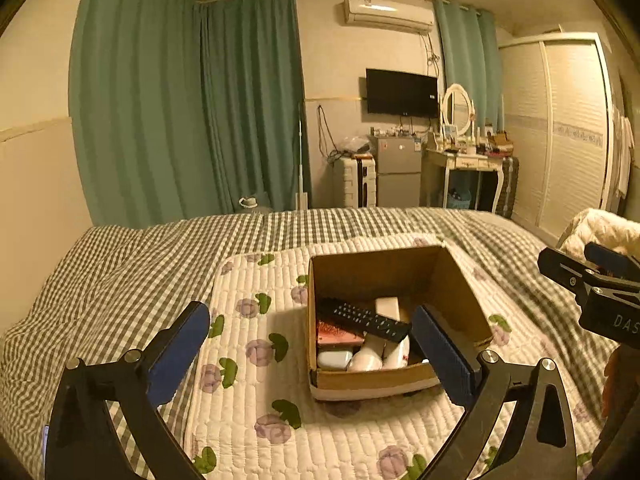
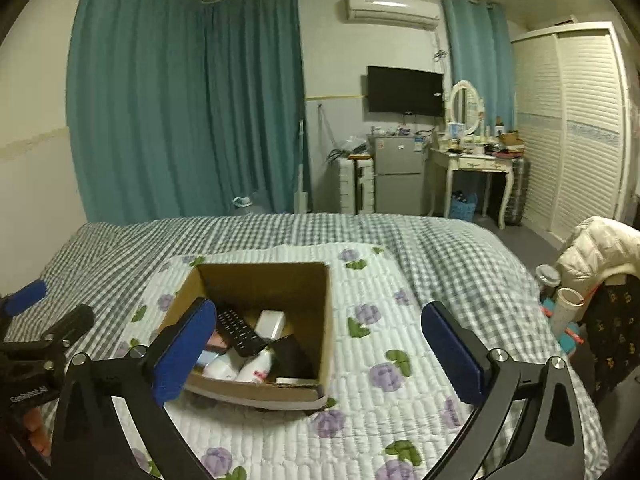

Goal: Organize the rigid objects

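Both the left gripper (image 1: 310, 354) and right gripper (image 2: 316, 346) hang spread wide and empty above a cardboard box (image 2: 326, 320) holding a remote (image 1: 366, 318) and bottles (image 2: 240, 368).

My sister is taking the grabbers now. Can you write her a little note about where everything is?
Left gripper: open, holding nothing.
Right gripper: open, holding nothing.
The cardboard box sits on the flowery quilt on the bed.
Done: the black remote, white bottles and other small things are in the box.
Left: no loose items are visible on the quilt; check beyond the views.
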### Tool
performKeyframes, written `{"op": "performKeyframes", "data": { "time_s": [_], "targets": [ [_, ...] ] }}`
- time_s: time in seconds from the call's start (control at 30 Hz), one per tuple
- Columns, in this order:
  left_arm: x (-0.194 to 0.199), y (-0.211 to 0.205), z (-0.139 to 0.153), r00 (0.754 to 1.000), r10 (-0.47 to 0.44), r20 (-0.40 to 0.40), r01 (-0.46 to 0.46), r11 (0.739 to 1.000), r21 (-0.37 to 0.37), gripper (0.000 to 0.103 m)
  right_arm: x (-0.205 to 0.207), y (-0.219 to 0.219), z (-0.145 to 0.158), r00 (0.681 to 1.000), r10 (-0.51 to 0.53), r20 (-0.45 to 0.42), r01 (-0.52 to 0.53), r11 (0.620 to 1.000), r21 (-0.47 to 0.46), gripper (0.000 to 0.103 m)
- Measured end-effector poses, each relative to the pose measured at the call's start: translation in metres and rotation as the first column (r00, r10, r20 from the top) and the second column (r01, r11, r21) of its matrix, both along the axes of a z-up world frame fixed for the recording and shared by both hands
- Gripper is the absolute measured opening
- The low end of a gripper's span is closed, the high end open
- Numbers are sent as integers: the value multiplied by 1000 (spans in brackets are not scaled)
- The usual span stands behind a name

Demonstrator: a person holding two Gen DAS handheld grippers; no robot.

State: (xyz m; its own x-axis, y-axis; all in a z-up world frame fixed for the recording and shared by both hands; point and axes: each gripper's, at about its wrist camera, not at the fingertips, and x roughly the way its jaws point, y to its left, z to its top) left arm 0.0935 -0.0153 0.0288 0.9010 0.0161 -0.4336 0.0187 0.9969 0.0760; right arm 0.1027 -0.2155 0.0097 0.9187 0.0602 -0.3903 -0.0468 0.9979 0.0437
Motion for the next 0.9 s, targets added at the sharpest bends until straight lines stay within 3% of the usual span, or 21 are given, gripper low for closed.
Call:
{"op": "performKeyframes", "data": {
  "time_s": [0.9],
  "targets": [
    [4,-2,-11,999,5,-39,-5,1000,-6,103,4,6,-15,1000,8,-30,-9,1000,-19,103]
  ]
}}
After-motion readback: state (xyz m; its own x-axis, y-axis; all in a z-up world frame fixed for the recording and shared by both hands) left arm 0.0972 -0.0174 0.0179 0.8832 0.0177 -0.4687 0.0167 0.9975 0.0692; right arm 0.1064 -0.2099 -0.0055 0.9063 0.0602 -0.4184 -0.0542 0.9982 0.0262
